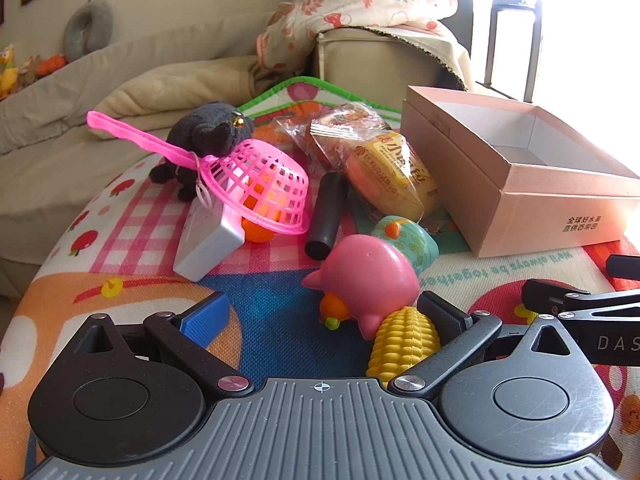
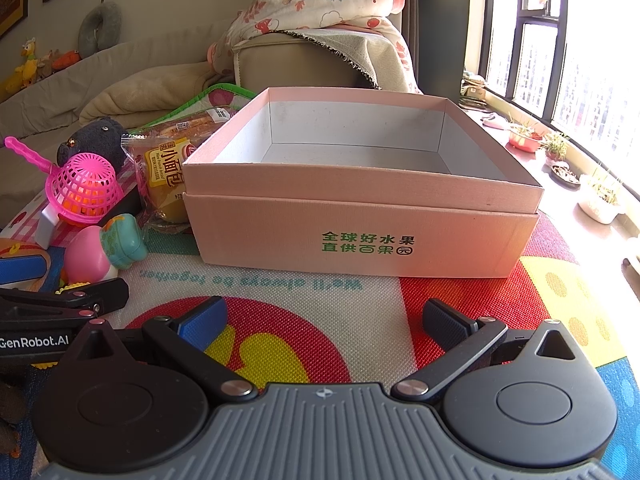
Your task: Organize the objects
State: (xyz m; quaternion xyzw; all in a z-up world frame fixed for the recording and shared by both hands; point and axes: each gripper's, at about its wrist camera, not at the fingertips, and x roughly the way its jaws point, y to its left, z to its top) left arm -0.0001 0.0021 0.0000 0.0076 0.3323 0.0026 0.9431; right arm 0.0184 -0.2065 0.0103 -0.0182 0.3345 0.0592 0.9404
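Orange ball (image 1: 258, 222) half-hidden under basket (image 1: 260, 184)

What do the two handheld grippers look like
Both match: a ribbed grey body with a crosshair mark, two round black discs, black link arms with silver pins. The left gripper and right gripper each carry one blue pad and one black textured pad; white lettering marks their sides.

Beige sofa (image 2: 132, 64) behind; bright window (image 2: 580, 52) at right
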